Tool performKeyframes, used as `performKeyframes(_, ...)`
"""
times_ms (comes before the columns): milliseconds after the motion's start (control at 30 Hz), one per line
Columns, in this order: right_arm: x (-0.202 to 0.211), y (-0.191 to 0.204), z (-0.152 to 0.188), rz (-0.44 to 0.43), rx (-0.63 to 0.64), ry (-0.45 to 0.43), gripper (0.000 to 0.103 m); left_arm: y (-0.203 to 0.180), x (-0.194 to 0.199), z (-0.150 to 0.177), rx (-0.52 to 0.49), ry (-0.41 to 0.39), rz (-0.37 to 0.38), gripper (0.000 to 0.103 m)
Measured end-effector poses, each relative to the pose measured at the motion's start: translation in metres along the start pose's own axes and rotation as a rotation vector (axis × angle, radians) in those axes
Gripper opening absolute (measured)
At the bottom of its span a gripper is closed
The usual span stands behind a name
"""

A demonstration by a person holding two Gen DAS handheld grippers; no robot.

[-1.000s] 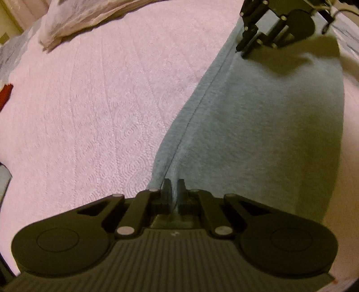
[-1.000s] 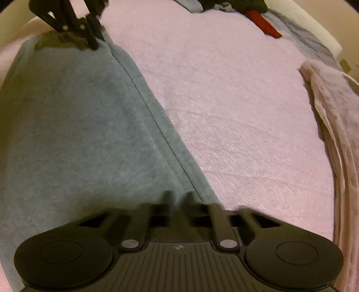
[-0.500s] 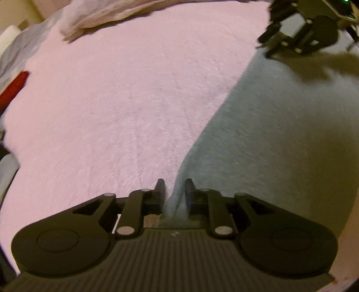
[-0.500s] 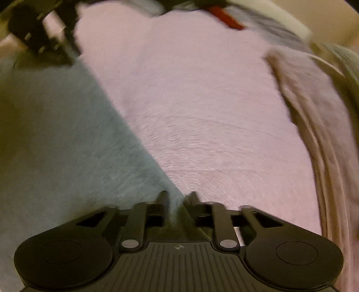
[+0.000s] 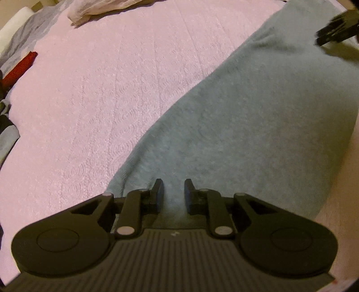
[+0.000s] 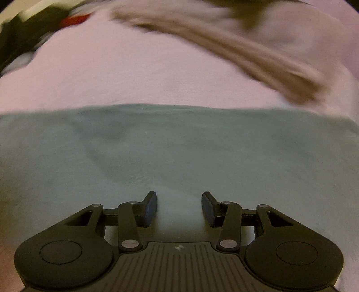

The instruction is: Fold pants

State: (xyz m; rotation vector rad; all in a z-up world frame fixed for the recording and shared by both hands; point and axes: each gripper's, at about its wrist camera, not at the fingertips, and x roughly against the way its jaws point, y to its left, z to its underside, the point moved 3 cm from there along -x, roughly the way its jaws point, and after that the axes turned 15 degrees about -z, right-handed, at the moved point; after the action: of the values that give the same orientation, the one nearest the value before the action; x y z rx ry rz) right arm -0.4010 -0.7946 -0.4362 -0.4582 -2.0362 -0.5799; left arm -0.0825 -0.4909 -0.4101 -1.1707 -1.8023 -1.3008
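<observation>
Grey-blue pants lie folded flat on a pink quilted bed cover. My left gripper hovers over their near corner. Its jaws stand a little apart and are closing, with the cloth lying under the gap and no pad pressing on it. In the right wrist view the pants run as a wide band across the picture. My right gripper is above them, its jaws opening with nothing held between them. A dark blur at the top right of the left wrist view is that same right gripper.
A crumpled pale cloth lies at the far side of the bed, blurred in the right wrist view. A red item and grey bedding sit at the left edge. Dark clothing lies in the far left corner.
Both grippers have let go of the pants' edge and their jaws have parted. The right gripper has rolled and swung, so the pants now lie across its view. The left has shifted slightly.
</observation>
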Motion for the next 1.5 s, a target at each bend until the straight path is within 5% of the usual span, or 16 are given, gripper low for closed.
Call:
performKeyframes(233, 0.106, -0.109, 0.026, 0.190, -0.272, -0.241, 0.050, -0.040, 0.037, -0.045, 0.026, -0.067, 0.028, 0.021)
performKeyframes(400, 0.155, -0.208, 0.063, 0.196, -0.609, -0.450, 0.061, -0.112, 0.063, -0.094, -0.043, -0.136, 0.110, 0.026)
performKeyframes(567, 0.151, -0.282, 0.090, 0.025, -0.907, -0.633, 0.068, -0.188, 0.072, -0.134, -0.065, -0.159, 0.175, 0.027)
performKeyframes(700, 0.124, -0.319, 0.093, -0.098, -0.988, -0.693, 0.076, -0.243, 0.076, -0.155, -0.118, -0.170, 0.207, 0.027)
performKeyframes(767, 0.109, -0.329, 0.096, -0.146, -1.016, -0.707, 0.076, -0.260, 0.076, -0.161, -0.147, -0.173, 0.217, 0.028)
performKeyframes(867, 0.109, -0.335, 0.104, -0.227, -1.057, -0.748, 0.020, -0.280, 0.075, -0.171, -0.181, -0.163, 0.219, 0.028)
performKeyframes(967, 0.140, -0.336, 0.111, -0.212, -1.034, -0.784, 0.013, -0.292, 0.080, -0.179, -0.211, -0.167, 0.221, 0.028)
performKeyframes(1100, 0.188, -0.333, 0.126, -0.121, -0.992, -0.805, 0.012, -0.298, 0.085, -0.182, -0.241, -0.183, 0.230, 0.028)
performKeyframes(1267, 0.176, -0.338, 0.176, -0.006, -1.085, -0.741, 0.013, -0.300, 0.076, -0.186, -0.230, -0.181, 0.237, 0.028)
performKeyframes(1500, 0.206, -0.297, 0.173, 0.105, -0.947, -0.689, 0.055, -0.271, 0.084, -0.157, -0.165, -0.147, 0.178, 0.028)
